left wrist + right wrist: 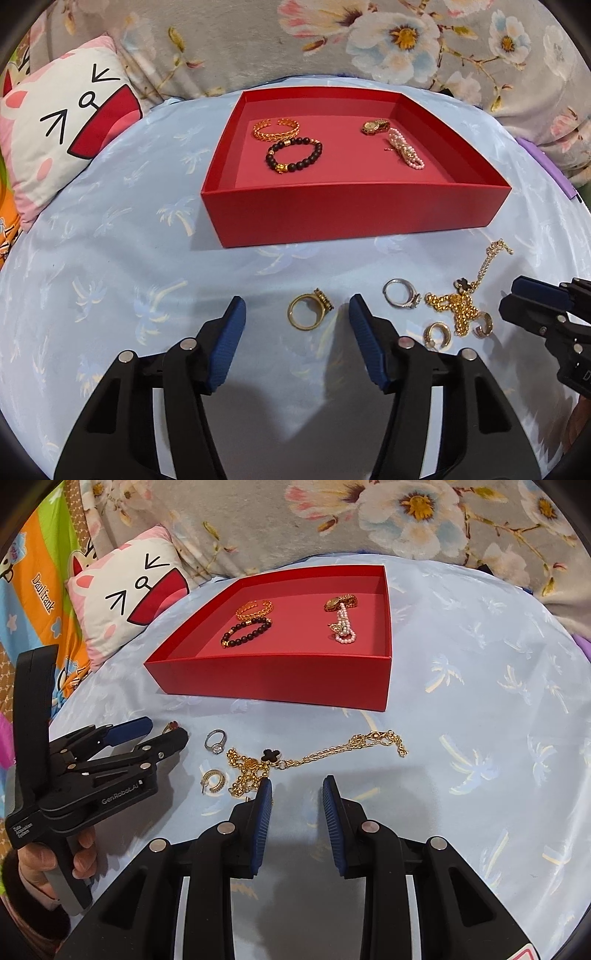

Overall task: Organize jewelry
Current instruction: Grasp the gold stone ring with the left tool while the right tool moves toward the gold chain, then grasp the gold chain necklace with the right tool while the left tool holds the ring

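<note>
Both blue pads of the left gripper [295, 312] stand apart on either side of a gold ring [309, 311] lying on the blue cloth [122, 236], neither pad touching it. Right of it lie a silver ring [400, 293], a gold chain necklace [467, 295] and two gold hoop earrings, one [438, 334] partly under the chain. Four pieces sit in the red box [354, 210]: gold cuff [275, 128], black bead bracelet [293, 155], watch [375, 126], pearl strand [404, 153]. Only the tips of the right gripper [517, 299] show at the frame's edge.

From the right wrist, the right gripper [297, 786] stands narrowly parted and empty, its left pad touching the necklace [317, 755]. Only one earring [212, 781] shows. The left gripper's fingers hide most of the gold ring [171, 726].
</note>
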Available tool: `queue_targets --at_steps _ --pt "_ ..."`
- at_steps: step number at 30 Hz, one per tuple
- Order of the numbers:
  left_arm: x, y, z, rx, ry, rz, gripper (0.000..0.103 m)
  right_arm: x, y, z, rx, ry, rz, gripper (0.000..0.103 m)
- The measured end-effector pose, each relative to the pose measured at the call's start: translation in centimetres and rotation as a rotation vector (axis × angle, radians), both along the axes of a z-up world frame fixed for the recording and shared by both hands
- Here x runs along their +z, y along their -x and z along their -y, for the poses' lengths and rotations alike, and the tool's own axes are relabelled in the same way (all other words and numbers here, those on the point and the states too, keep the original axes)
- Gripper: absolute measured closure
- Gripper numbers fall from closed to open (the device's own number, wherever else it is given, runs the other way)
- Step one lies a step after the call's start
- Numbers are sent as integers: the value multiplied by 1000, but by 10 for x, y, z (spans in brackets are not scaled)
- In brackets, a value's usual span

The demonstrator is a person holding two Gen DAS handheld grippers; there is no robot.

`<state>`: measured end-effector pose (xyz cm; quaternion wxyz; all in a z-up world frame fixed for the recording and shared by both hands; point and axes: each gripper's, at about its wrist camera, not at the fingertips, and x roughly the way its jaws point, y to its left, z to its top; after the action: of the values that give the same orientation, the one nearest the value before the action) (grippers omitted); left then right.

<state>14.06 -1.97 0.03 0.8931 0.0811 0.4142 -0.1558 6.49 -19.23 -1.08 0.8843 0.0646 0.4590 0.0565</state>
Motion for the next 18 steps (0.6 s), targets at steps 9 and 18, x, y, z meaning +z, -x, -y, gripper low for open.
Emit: queue_targets --at_steps 9,18 --pt "2 1 2 -31 20 5 80 -2 -1 -1 -2 2 -5 75" --pt "4 6 0 -52 49 -5 80 -3 -2 3 -6 -5 -3 75"
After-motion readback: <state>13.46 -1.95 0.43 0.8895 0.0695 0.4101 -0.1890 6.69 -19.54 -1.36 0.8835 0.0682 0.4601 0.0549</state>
